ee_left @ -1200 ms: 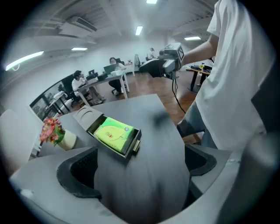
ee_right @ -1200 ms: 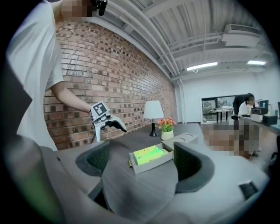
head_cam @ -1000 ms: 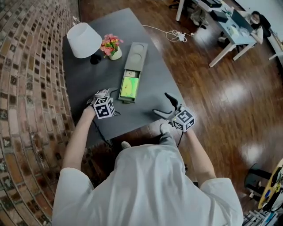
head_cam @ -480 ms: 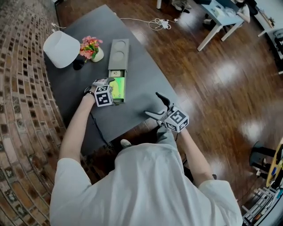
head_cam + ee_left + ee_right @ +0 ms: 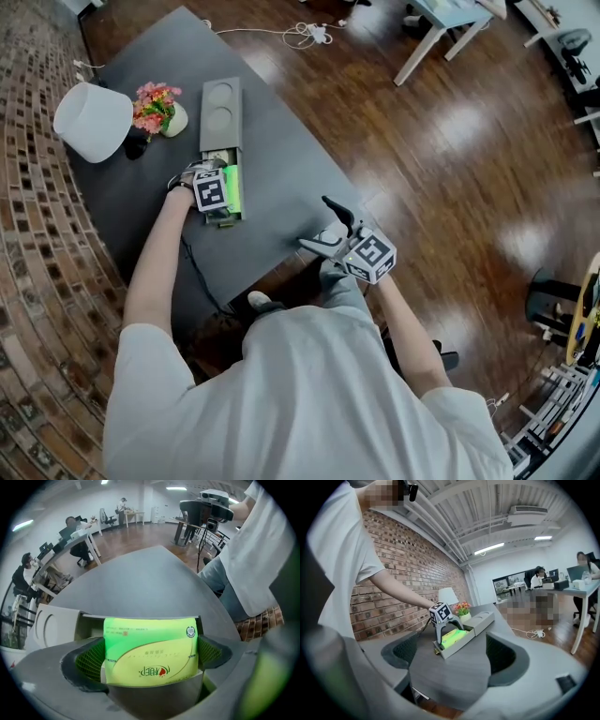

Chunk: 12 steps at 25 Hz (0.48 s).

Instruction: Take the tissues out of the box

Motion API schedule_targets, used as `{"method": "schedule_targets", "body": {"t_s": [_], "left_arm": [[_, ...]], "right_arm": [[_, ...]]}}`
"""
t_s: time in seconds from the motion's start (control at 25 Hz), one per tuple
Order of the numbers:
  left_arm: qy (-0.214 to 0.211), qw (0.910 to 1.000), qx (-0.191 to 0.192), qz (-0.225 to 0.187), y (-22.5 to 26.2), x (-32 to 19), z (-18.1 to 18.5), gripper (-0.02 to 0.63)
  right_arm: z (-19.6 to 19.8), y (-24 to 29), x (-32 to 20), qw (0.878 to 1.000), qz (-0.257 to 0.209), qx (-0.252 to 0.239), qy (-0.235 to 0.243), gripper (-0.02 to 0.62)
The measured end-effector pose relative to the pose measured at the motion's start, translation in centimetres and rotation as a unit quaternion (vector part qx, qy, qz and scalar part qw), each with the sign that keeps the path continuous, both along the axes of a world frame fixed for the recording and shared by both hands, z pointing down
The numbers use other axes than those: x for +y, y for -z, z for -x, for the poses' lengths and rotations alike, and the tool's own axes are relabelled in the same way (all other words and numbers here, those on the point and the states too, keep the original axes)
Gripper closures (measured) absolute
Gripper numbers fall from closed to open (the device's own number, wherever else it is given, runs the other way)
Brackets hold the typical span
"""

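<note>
A long grey box (image 5: 222, 117) lies on the dark table (image 5: 281, 178), its drawer (image 5: 228, 216) pulled out toward me. A green tissue pack (image 5: 237, 190) lies in the drawer. My left gripper (image 5: 223, 199) reaches down into the drawer, open, with one jaw on each long side of the pack (image 5: 149, 639); the pads (image 5: 89, 660) sit right at its edges and the pack looks unsqueezed. My right gripper (image 5: 330, 228) hovers open and empty over the table's near edge, well right of the box. From the right gripper view the left gripper (image 5: 445, 637) straddles the pack (image 5: 453, 637).
A white lamp (image 5: 91, 120) and a small pot of flowers (image 5: 159, 105) stand at the table's far left beside the box. A brick wall runs along the left. Wooden floor, a cable and office desks (image 5: 450, 19) lie to the right.
My left gripper has moved from beside the drawer's near end onto it, its jaws now around the green pack. The right gripper has stayed open near the table edge.
</note>
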<state>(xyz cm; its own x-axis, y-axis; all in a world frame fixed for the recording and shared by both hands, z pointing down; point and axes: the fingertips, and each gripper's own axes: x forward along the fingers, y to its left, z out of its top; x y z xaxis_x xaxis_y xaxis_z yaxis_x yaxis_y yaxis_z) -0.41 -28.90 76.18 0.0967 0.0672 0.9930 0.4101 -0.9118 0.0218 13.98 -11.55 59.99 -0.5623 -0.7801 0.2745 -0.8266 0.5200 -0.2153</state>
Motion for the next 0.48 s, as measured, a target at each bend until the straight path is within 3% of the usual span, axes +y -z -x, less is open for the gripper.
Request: {"method": "schedule_targets", "body": {"t_s": [0.2,0.48], "left_arm": [[0.001,0.9999,-0.006,-0.010,-0.4,0.3,-0.4,0.005],[0.015,0.9985,-0.008,-0.053,1.2,0.5,0.3,0.064]], "right_arm": [[-0.9,0.0,0.7,1.000,0.005,-0.001,-0.005,0.129],[-0.2,0.8,1.4,1.000,-0.006,0.007,0.005,0.129]]}}
